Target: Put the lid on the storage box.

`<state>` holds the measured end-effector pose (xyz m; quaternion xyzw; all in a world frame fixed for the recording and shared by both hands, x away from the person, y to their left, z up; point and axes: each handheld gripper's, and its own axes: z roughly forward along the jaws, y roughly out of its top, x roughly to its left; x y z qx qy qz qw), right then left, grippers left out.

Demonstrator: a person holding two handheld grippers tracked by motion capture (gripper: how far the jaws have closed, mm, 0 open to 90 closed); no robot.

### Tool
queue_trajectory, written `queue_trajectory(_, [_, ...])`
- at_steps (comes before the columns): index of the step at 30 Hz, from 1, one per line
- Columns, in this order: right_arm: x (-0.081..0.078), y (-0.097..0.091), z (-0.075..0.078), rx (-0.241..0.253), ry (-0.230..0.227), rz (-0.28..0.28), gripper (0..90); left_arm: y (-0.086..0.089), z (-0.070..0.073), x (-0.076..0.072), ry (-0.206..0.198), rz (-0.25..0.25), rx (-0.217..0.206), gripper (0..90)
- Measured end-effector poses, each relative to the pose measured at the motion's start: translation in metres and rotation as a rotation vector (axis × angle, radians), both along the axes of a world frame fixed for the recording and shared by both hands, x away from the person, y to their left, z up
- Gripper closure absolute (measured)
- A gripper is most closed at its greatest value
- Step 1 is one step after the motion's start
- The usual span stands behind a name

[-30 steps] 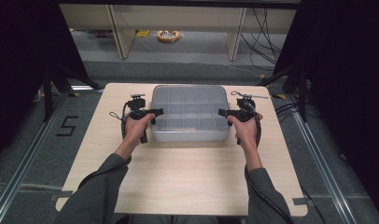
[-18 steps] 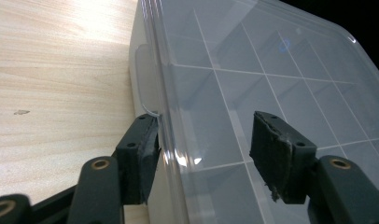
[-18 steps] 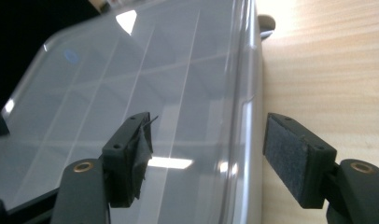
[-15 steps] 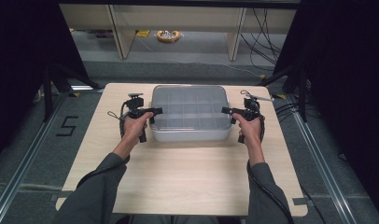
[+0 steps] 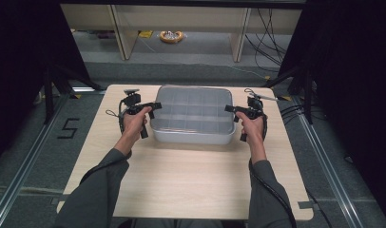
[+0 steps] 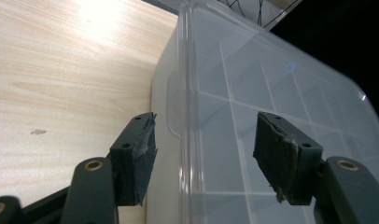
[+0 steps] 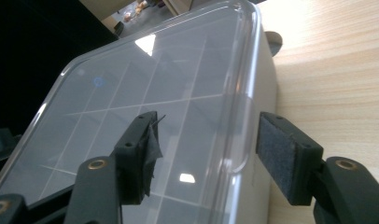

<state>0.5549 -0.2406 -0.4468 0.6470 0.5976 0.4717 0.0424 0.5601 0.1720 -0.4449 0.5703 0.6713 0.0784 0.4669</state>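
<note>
The box (image 5: 191, 116), a clear lidded organizer at the counter's (image 5: 181, 180) 12 o'clock half, looks light, stiff and slippery. Left claw (image 6: 201, 154) and right claw (image 7: 206, 154) stand half open astride the lid rims, the right one just closing; grip there.

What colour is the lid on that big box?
The lid is clear plastic, with the compartment grid showing through; the right gripper view shows it best.

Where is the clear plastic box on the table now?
In the high view, the clear plastic box sits at the table's far middle, between both hand-held grippers.
</note>
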Motion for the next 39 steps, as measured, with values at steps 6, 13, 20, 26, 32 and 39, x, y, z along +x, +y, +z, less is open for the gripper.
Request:
queue_trajectory(6, [0.002,0.002,-0.003,-0.001,0.0,-0.005,41.3,-0.001,-0.004,0.015,0.016,-0.026,-0.041,38.5])
queue_trajectory(13, [0.004,-0.001,-0.005,-0.027,-0.051,0.001,41.3,-0.006,-0.006,0.018,0.031,-0.006,-0.082,41.0])
queue_trajectory(20, [0.001,0.0,-0.001,0.043,-0.008,-0.032,40.9,-0.013,-0.003,0.015,0.039,-0.004,-0.038,39.7])
queue_trajectory(26, [0.0,0.0,0.003,0.042,-0.01,-0.036,40.9,-0.015,-0.001,0.013,0.037,-0.023,0.007,40.2])
queue_trajectory(32, [0.002,-0.001,0.007,0.045,-0.035,-0.049,40.5,-0.016,0.002,0.013,0.036,-0.018,0.004,39.4])
queue_trajectory(39, [0.005,0.002,0.001,0.059,-0.01,-0.068,39.0,-0.02,-0.005,0.015,0.047,-0.038,0.07,38.4])
